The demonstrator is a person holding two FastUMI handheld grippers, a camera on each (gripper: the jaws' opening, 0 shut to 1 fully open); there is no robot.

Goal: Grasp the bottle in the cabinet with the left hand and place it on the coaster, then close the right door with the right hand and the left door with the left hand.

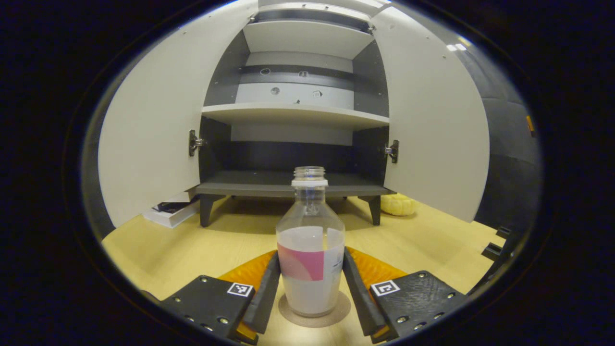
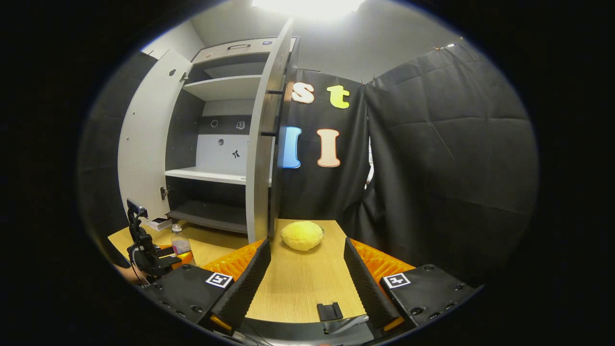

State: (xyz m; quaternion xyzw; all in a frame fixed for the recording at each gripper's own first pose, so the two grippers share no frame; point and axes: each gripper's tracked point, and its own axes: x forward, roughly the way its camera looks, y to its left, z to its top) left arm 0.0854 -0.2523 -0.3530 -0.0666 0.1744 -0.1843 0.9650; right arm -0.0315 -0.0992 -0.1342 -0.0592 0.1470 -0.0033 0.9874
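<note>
Pale wooden tabletop spreads ahead of my left claw, whose fingers flank the bottle; I cannot tell whether they press it. That bottle stands upright on the round coaster, with the cabinet beyond, both doors open. From my right claw, spread wide on nothing, a yellow lump lies just ahead and the right door ahead-left.

The left gripper view sits low and near, facing squarely into the open cabinet. The right gripper view looks from the cabinet's right side, seemingly farther back, obliquely. Both share its shelves.
</note>
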